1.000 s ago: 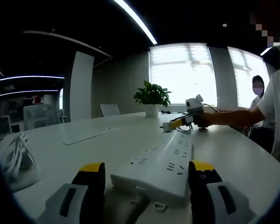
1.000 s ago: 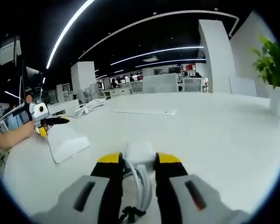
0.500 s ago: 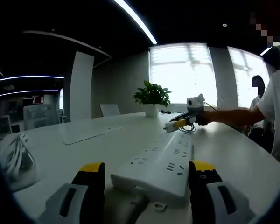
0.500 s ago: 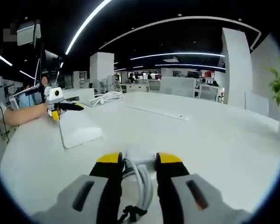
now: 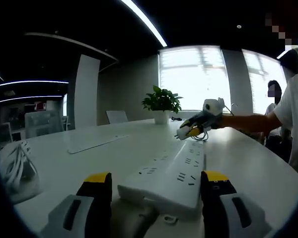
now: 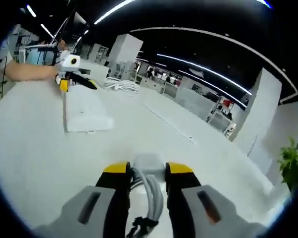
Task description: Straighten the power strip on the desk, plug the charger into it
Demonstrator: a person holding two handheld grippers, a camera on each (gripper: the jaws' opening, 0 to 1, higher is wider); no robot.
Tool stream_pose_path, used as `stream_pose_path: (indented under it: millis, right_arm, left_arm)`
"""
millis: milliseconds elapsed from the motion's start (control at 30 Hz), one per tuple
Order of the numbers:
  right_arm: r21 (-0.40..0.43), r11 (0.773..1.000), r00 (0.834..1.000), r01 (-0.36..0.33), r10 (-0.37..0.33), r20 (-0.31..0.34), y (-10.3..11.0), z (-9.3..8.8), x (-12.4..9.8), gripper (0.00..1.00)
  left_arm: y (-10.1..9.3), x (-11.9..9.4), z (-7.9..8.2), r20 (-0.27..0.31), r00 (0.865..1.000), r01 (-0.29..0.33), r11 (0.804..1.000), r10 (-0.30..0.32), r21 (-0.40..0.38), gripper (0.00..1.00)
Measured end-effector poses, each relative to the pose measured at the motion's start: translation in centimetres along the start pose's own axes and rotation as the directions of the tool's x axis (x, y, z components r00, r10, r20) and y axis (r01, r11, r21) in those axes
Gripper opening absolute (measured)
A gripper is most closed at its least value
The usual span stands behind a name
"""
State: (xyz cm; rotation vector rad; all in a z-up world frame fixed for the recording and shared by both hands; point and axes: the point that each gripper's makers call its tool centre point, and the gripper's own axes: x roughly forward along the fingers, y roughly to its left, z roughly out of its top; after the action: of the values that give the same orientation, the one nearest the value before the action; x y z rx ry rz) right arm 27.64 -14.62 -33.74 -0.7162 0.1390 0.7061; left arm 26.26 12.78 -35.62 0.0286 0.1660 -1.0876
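Observation:
A long white power strip (image 5: 169, 173) lies on the white table (image 5: 248, 163), its near end between the yellow-tipped jaws of my left gripper (image 5: 156, 184). Those jaws stand wide apart, one on each side of the strip. Beyond the strip's far end my right gripper (image 5: 191, 130) hangs above the table, shut on a white charger (image 5: 183, 134) with its cable dangling. In the right gripper view the charger block (image 6: 148, 161) sits between the tips of my right gripper (image 6: 141, 171), and its bundled cable (image 6: 150, 194) runs back between the jaws. The power strip (image 6: 84, 106) lies ahead to the left, with my left gripper (image 6: 74, 79) at its far end.
A potted plant (image 5: 161, 104) stands at the table's far side by the windows. A coil of white cable (image 5: 15, 166) lies at the left. A flat white panel (image 5: 97, 141) rests on the tabletop. A person's forearm (image 5: 248, 121) reaches in from the right.
My right gripper has risen from the table with the charger and tipped forward, so its view now looks down on the tabletop. The left gripper and the strip have not moved.

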Motion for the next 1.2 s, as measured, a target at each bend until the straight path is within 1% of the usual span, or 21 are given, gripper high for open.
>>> stream_pose_path:
  millis: [33,67,100,133,167,200,267,333,433,467,567,633,733,833,867,967,1000,1100,1133,1167,1200]
  right_arm:
    - [-0.082,0.997,1.0,0.008,-0.009,-0.012,0.1,0.2,0.1,0.26]
    - [-0.215,0.976,0.999,0.013,-0.02,-0.032,0.5,0.4,0.1,0.26]
    - [-0.312,0.95,0.999,0.01,-0.026,-0.046,0.8,0.5,0.1,0.26]
    - [-0.373,0.928,0.998,0.008,-0.031,-0.057,1.0,0.5,0.1,0.26]
    - [-0.448,0.894,0.996,0.003,-0.041,-0.075,1.2,0.4,0.2,0.26]
    - [-0.527,0.85,0.995,-0.006,-0.045,-0.084,1.7,0.5,0.2,0.26]
    - [-0.587,0.809,0.995,-0.014,-0.049,-0.091,2.0,0.5,0.3,0.26]
    - [-0.614,0.789,0.994,-0.022,-0.05,-0.1,2.2,0.4,0.2,0.26]
    - [-0.704,0.708,0.99,-0.055,-0.053,-0.13,2.5,0.2,0.2,0.27]
    - [-0.719,0.692,0.989,-0.055,-0.06,-0.134,2.5,0.2,0.2,0.27]
    - [-0.718,0.693,0.989,-0.061,-0.055,-0.137,2.7,0.3,0.1,0.27]
    - [-0.713,0.698,0.99,-0.063,-0.048,-0.135,2.8,0.4,0.0,0.27]
    - [-0.695,0.717,0.992,-0.059,-0.037,-0.122,3.0,0.6,-0.2,0.27]
    - [-0.695,0.717,0.993,-0.053,-0.034,-0.112,3.3,0.7,-0.4,0.27]
    - [-0.685,0.727,0.994,-0.053,-0.026,-0.104,3.5,0.8,-0.5,0.27]
    - [-0.606,0.794,0.998,-0.05,0.01,-0.069,3.9,1.2,-0.7,0.27]
    - [-0.59,0.805,0.998,-0.052,0.026,-0.053,4.1,1.4,-0.7,0.28]
    - [-0.576,0.816,0.999,-0.044,0.022,-0.046,4.2,1.4,-0.7,0.28]
    - [-0.562,0.826,0.999,-0.04,0.023,-0.038,4.2,1.4,-0.8,0.28]
    - [-0.533,0.845,0.999,-0.037,0.028,-0.025,4.4,1.5,-0.8,0.28]
    - [-0.512,0.859,1.0,-0.03,0.024,-0.018,4.3,1.5,-0.9,0.28]
  left_arm:
    - [0.0,0.0,0.0,0.0,1.0,0.0,1.0,0.0,0.0,0.75]
    - [0.0,0.0,0.0,0.0,1.0,0.0,1.0,0.0,0.0,0.75]
    - [0.0,0.0,0.0,0.0,1.0,0.0,1.0,0.0,0.0,0.75]
    - [0.0,0.0,0.0,0.0,1.0,0.0,1.0,0.0,0.0,0.75]
    - [0.0,0.0,0.0,0.0,1.0,0.0,1.0,0.0,0.0,0.75]
    - [0.0,0.0,0.0,-0.001,1.0,0.0,1.0,0.0,0.0,0.75]
    - [0.0,0.0,0.0,-0.001,1.0,0.0,1.0,0.0,0.0,0.75]
    - [0.0,0.0,0.0,-0.001,1.0,0.0,1.0,0.0,0.001,0.75]
    - [0.0,0.0,0.0,-0.001,1.0,0.0,1.0,0.0,0.001,0.75]
    - [0.0,0.0,0.0,-0.001,1.0,0.0,1.0,0.0,0.001,0.75]
    - [0.0,0.0,0.0,-0.001,1.0,0.0,1.0,0.0,0.0,0.75]
    - [0.0,0.0,0.0,-0.001,1.0,0.0,1.0,0.0,0.0,0.75]
    - [-0.1,-0.1,0.0,-0.001,1.0,0.0,1.0,0.0,0.001,0.75]
    - [-0.1,-0.1,0.0,-0.001,1.0,0.0,1.0,0.0,0.001,0.75]
    - [-0.1,-0.1,0.0,-0.001,1.0,0.001,1.0,-0.001,0.001,0.75]
    - [-0.2,-0.1,0.0,-0.002,1.0,0.001,1.0,-0.001,0.001,0.75]
    - [-0.2,-0.1,0.0,-0.002,1.0,0.001,1.0,-0.001,0.001,0.75]
    - [-0.2,-0.1,0.0,-0.002,1.0,0.001,1.0,-0.001,0.001,0.75]
    - [-0.2,-0.1,0.0,-0.002,1.0,0.001,1.0,-0.001,0.001,0.75]
    - [-0.2,-0.1,0.0,-0.002,1.0,0.001,1.0,-0.001,0.001,0.75]
    - [-0.1,-0.1,-0.1,-0.003,1.0,0.001,1.0,-0.001,0.0,0.75]
